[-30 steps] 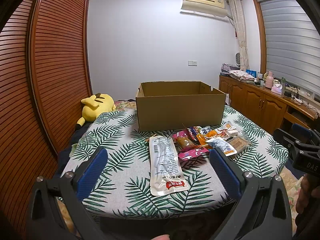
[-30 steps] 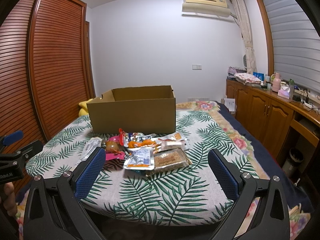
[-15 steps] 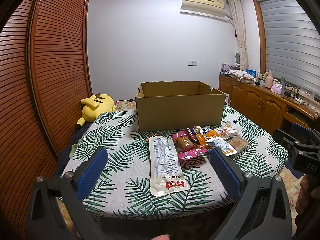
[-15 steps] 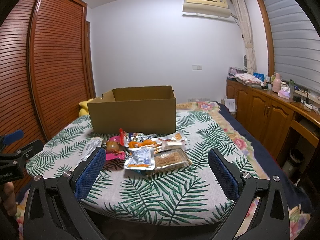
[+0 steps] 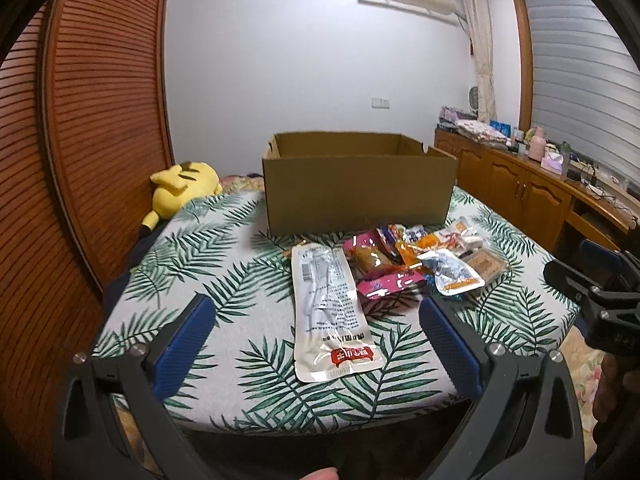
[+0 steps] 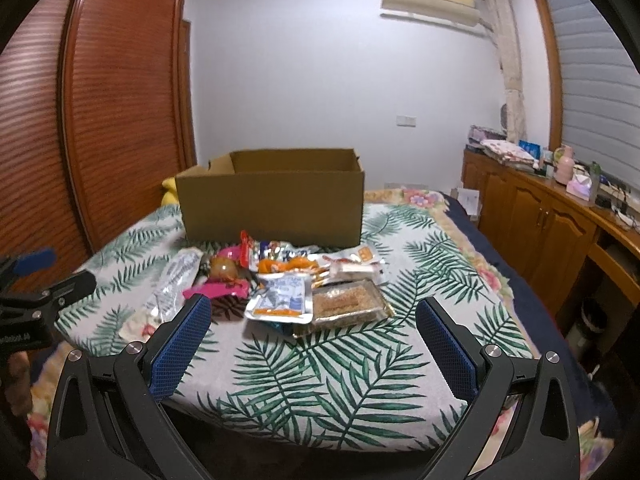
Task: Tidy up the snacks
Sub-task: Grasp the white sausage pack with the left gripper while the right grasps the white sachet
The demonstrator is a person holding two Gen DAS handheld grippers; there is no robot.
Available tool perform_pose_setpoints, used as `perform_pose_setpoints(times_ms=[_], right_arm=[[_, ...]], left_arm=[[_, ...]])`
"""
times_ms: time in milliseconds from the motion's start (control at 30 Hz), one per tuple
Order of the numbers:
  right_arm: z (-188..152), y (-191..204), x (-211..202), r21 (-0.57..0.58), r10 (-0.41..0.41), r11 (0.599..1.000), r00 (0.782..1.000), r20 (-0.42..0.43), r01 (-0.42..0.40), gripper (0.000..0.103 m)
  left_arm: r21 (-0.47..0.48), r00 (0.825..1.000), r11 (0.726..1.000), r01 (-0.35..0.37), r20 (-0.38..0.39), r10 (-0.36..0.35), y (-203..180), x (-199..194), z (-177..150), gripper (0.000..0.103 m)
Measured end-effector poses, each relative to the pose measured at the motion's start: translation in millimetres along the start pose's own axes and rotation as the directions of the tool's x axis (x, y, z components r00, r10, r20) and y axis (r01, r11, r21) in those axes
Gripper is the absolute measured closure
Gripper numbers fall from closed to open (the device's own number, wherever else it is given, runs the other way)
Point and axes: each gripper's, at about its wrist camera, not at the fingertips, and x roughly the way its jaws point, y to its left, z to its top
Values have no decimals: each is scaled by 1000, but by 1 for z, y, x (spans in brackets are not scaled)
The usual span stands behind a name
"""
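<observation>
left wrist view: long clear plastic snack pouch with a red label (image 5: 329, 310) lies flat near the front edge of the palm-leaf bedspread (image 5: 224, 280), beside a snack pile before an open brown cardboard box (image 5: 358, 184). it looks light, floppy and slippery; pinching an edge seems best. left gripper (image 5: 316, 334) and right gripper (image 6: 312, 330) are both spread wide, empty.

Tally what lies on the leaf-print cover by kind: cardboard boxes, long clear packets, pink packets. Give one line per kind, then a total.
Cardboard box: 1
Long clear packet: 1
Pink packets: 2
Total: 4
The other packets overlap too much to sort.
</observation>
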Motion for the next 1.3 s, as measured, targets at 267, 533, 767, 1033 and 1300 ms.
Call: perform_pose_setpoints(times_ms=[267,533,767,1033,1300], right_arm=[[9,2,37,-42,92,994,990,-104,-97,1],[26,-3,89,-3,231,971,942,-245,-239,22],[32,-6,131,50,284,957,893,-348,-285,28],[25,3,152,-22,232,964,881,-413,-265,30],[18,4,165,-59,193,968,876,-442,-244,30]], left_arm=[[8,994,998,65,-83,-65,8,37,11,1],[-67,955,980,186,-224,-196,19,84,20,6],[-97,926,971,220,-293,-239,22,108,20,8],[-99,898,965,243,-353,-262,18,130,19,21],[-144,879,971,190,-416,-234,26,157,17,23]])
